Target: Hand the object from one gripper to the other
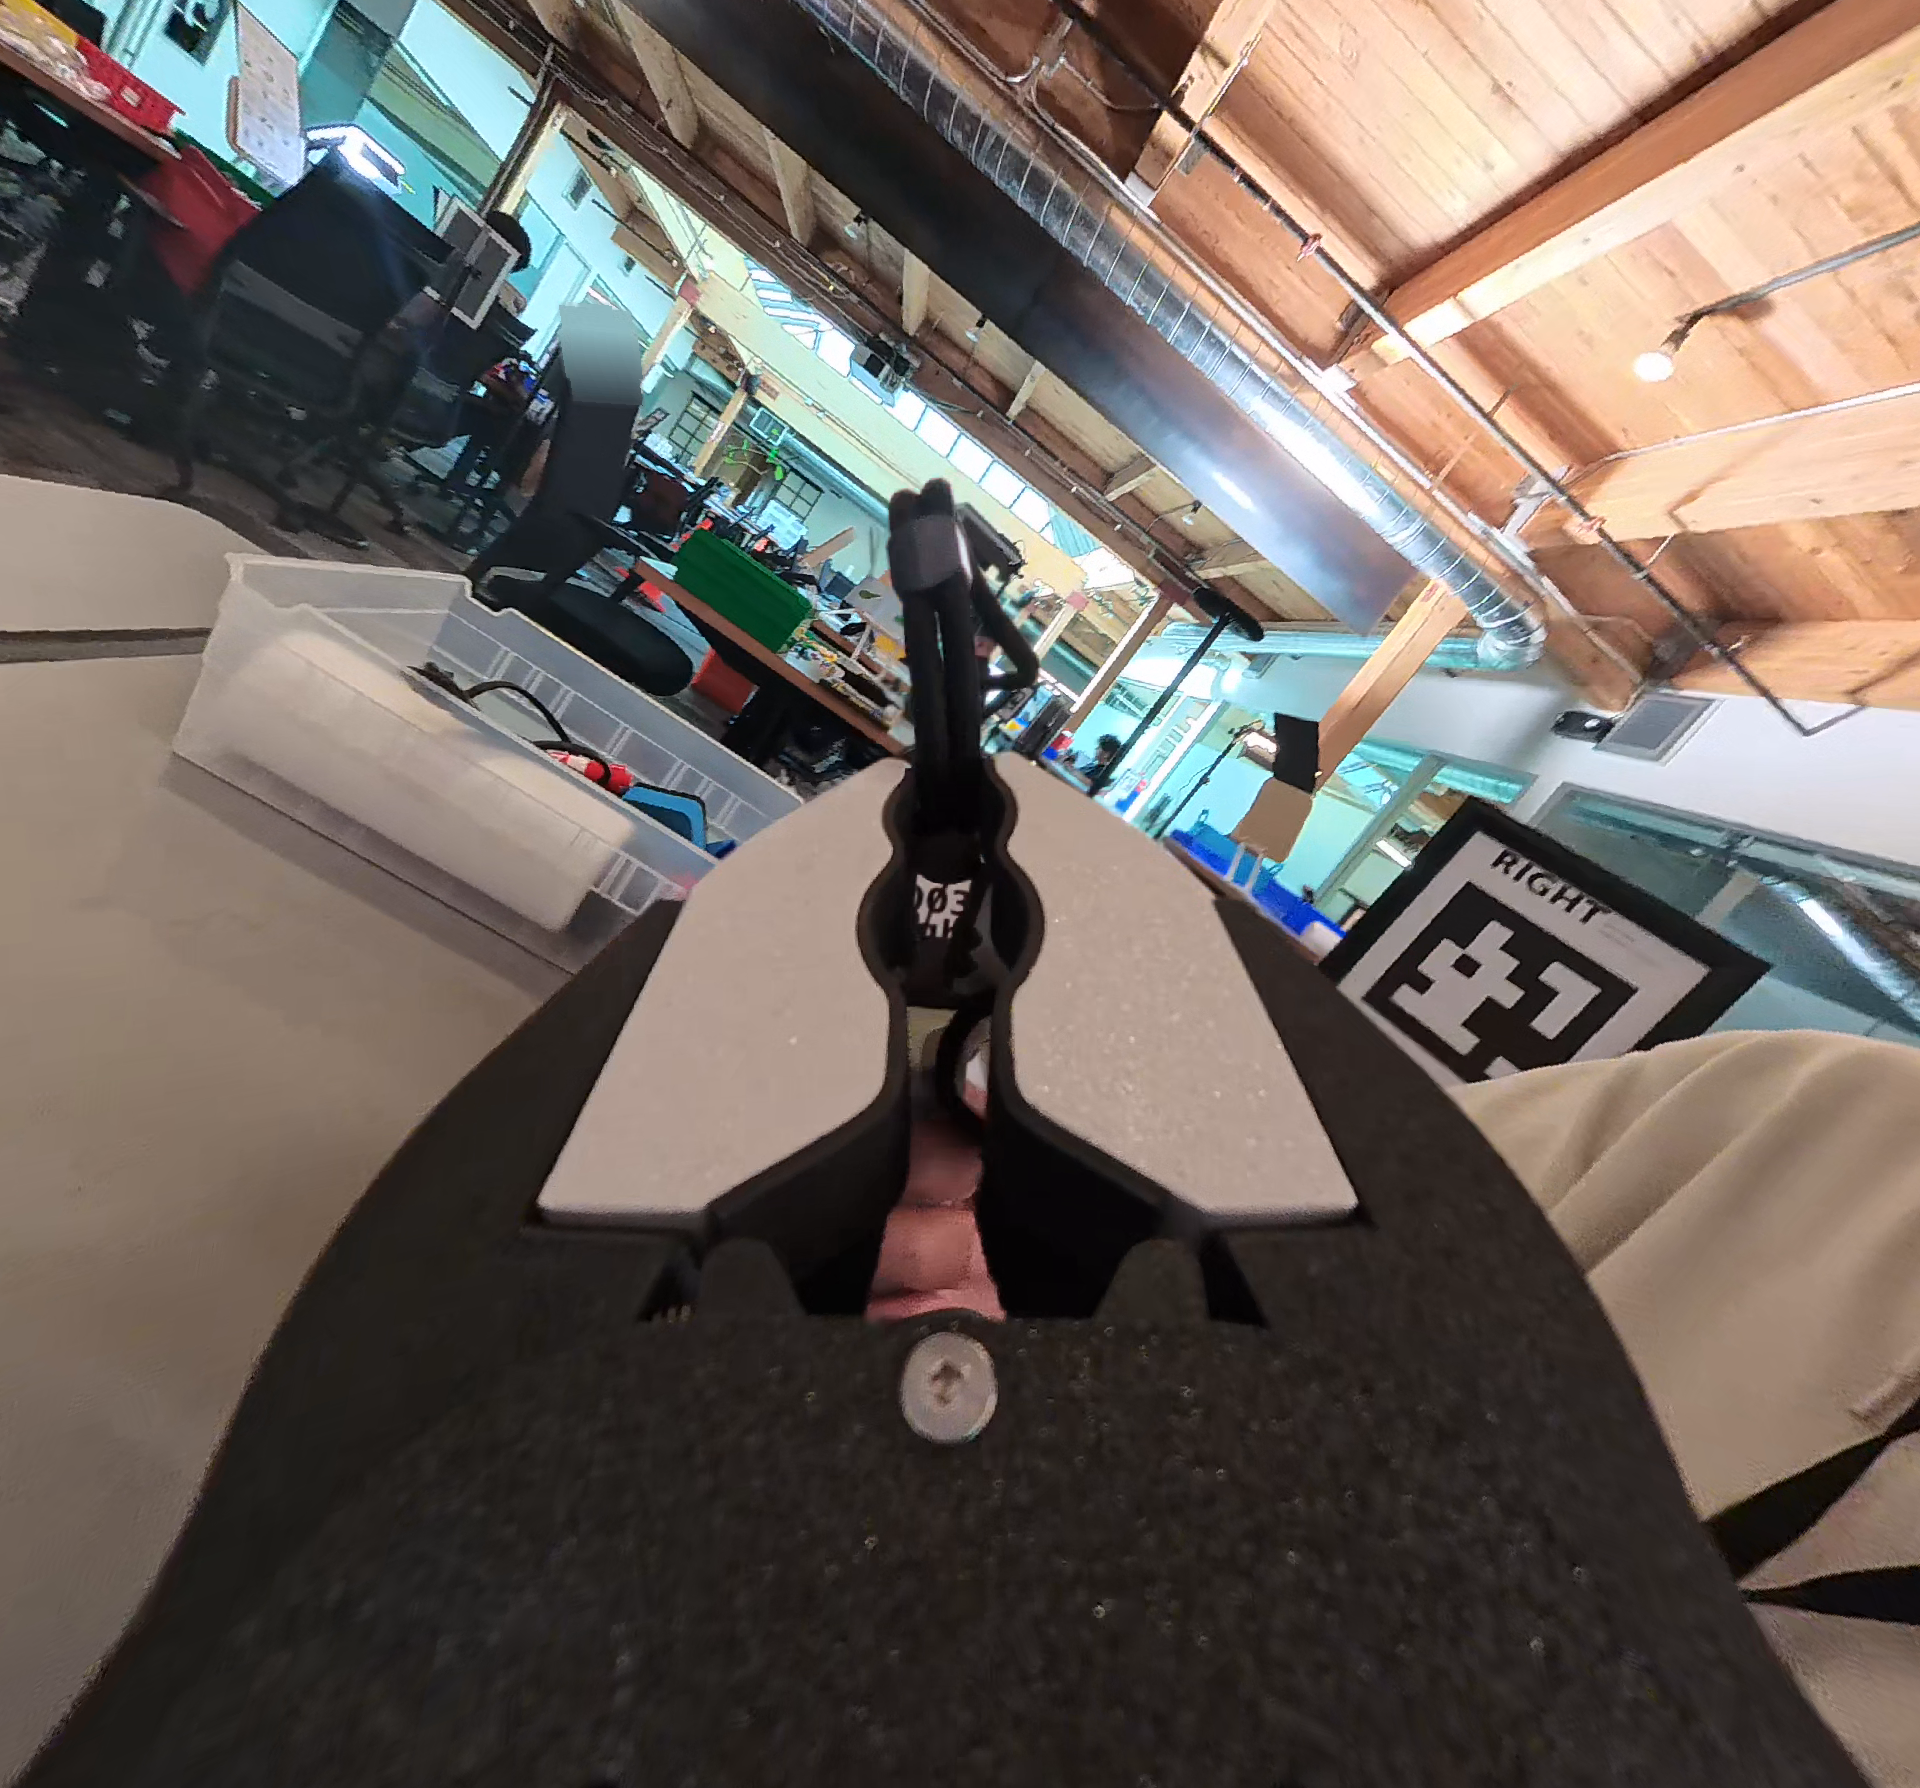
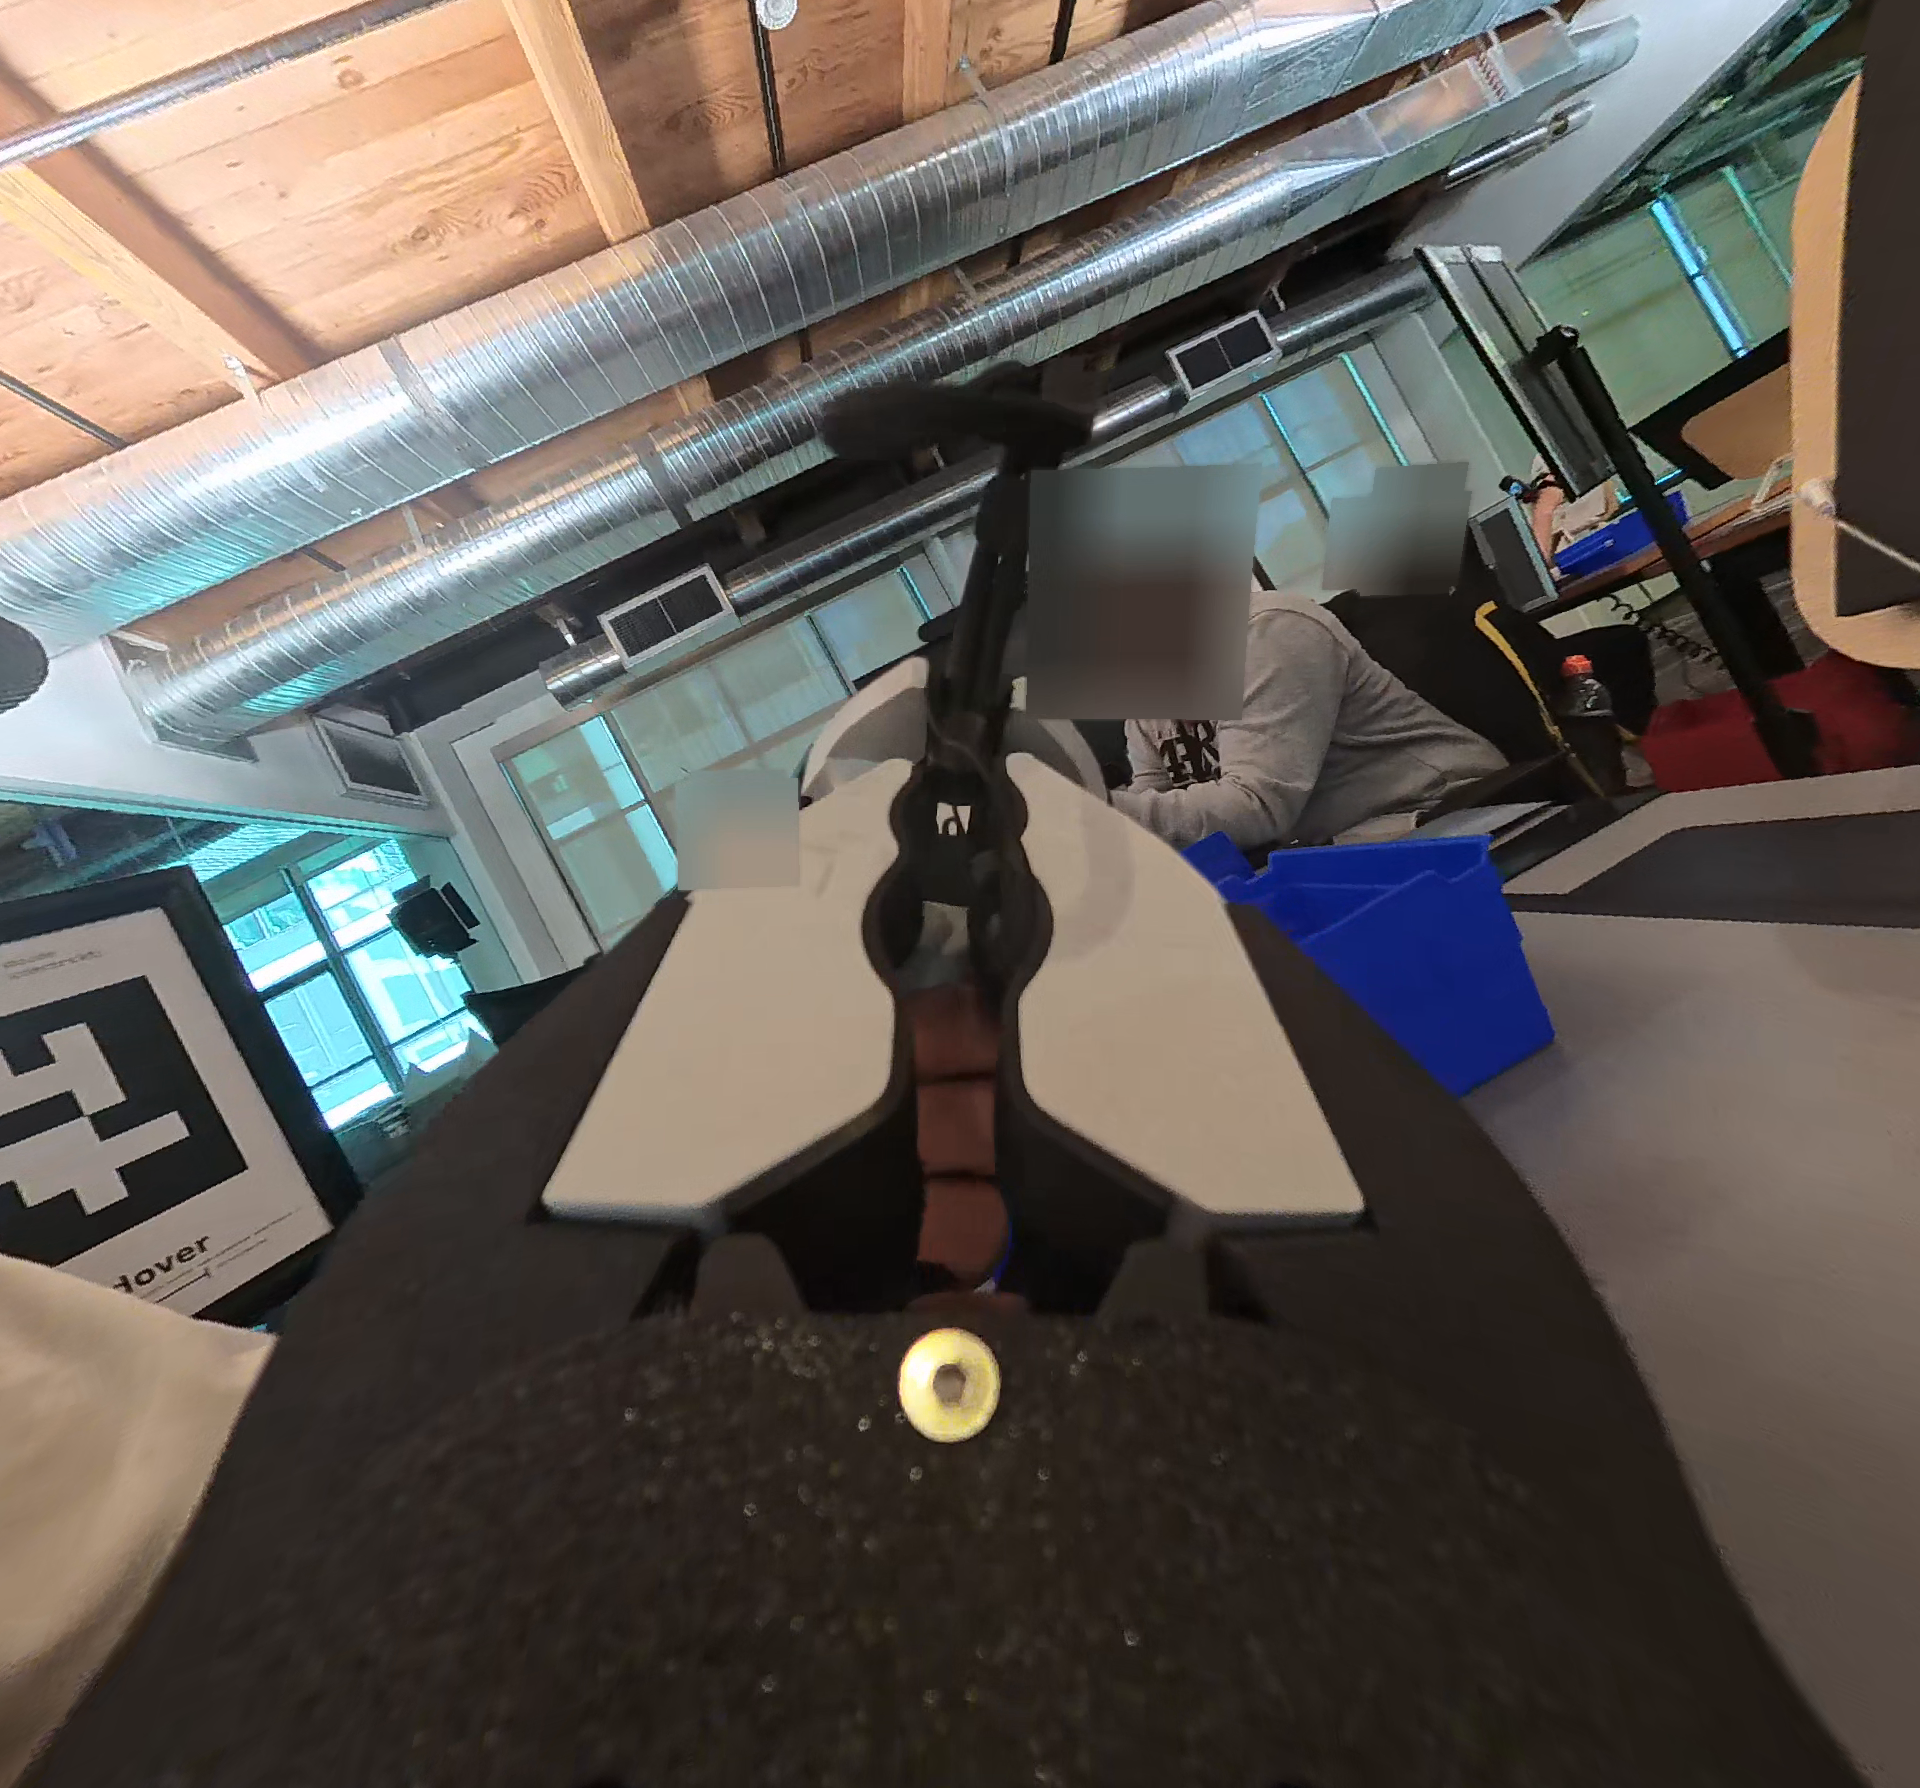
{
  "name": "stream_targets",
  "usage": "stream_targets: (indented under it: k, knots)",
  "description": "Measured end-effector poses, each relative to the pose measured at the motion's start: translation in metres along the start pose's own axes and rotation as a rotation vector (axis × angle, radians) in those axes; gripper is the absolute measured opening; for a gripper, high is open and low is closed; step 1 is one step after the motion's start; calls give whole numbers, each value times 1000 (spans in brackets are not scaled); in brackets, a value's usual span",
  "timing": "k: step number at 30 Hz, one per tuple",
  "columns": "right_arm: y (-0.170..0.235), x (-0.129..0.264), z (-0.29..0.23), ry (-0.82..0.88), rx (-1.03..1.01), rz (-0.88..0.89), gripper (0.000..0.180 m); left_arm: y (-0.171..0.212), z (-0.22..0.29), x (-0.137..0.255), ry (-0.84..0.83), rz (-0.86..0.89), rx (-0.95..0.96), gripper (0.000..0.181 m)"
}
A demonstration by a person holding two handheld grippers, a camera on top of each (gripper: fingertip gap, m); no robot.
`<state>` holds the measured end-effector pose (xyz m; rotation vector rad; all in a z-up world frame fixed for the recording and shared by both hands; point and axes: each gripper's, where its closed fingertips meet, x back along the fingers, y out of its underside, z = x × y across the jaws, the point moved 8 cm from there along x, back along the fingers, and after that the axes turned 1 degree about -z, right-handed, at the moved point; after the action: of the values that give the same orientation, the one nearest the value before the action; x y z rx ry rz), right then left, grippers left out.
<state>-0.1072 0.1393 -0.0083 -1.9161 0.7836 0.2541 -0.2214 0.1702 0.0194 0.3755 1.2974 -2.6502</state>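
Note:
The object is a black bundled cord (image 1: 940,658) with a grey band near its top and a white label low down. My left gripper (image 1: 948,788) is shut on its lower part, and the cord stands up past the fingertips. In the right wrist view the same black cord (image 2: 982,595) rises from my right gripper (image 2: 961,777), which also looks shut on it. Pale grey fingers (image 2: 857,730) of the other gripper show just behind the right fingertips. Both grippers are tilted up toward the ceiling.
A clear plastic bin (image 1: 343,699) with cables and small items sits on the white table (image 1: 135,1063) at the left. Blue bins (image 2: 1392,959) stand at the right. Black-and-white marker boards (image 1: 1538,949) (image 2: 104,1094) stand close by. A beige sleeve (image 1: 1714,1271) shows. People sit at desks behind (image 2: 1320,730). Both grippers' tips are close together, under 4 cm apart.

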Motion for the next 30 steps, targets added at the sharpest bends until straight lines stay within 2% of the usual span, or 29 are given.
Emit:
stream_targets:
  k: [7, 11, 13, 14, 16, 19, 23, 30]
  knots:
    - [-2, 2, 3, 27, 44, -108, 11, -5, 3, 3, -131, -135, -196, 11]
    - [-7, 5, 8, 112, 202, -242, 11, -18, 4, 14, -291, -252, -342, 37]
    - [-14, 10, 11, 191, 356, -328, 10, -29, 8, 23, -367, -311, -395, 53]
    - [-19, 13, 13, 242, 447, -376, 11, -34, 10, 27, -397, -337, -411, 55]
    - [-27, 18, 15, 319, 602, -448, 11, -43, 16, 35, -472, -377, -455, 55]
    - [-38, 22, 17, 400, 721, -515, 11, -46, 21, 38, -562, -456, -516, 54]
    - [-41, 20, 12, 401, 742, -517, 11, -37, 19, 27, -614, -484, -571, 51]
    - [-21, 5, -1, 364, 762, -551, 11, -30, 16, 17, -586, -375, -579, 47]
